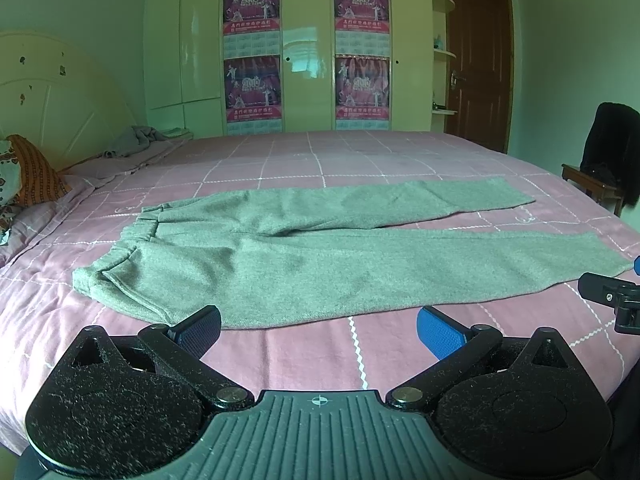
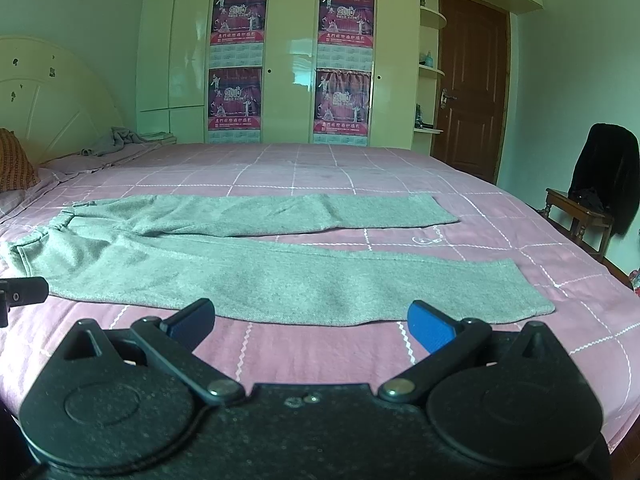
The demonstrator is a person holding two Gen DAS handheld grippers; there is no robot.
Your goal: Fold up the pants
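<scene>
Grey pants (image 1: 320, 264) lie spread flat on the pink checked bed (image 1: 280, 364), waistband to the left, both legs stretched to the right and slightly apart. My left gripper (image 1: 320, 330) hovers open just short of the near leg's edge, close to the waistband end. Its blue pads hold nothing. In the right wrist view the same pants (image 2: 280, 276) reach across the bed (image 2: 320, 352). My right gripper (image 2: 312, 326) is open too, stopped just before the near leg's lower half, near the hem. Each view catches a bit of the other gripper at its edge.
A cream headboard (image 1: 52, 92) and pillows (image 1: 28, 176) sit at the left, with a crumpled grey cloth (image 1: 136, 140) behind. A wardrobe with posters (image 1: 308, 52) stands beyond the bed. A wooden chair with dark clothing (image 2: 592, 184) stands at the right by a brown door (image 2: 468, 88).
</scene>
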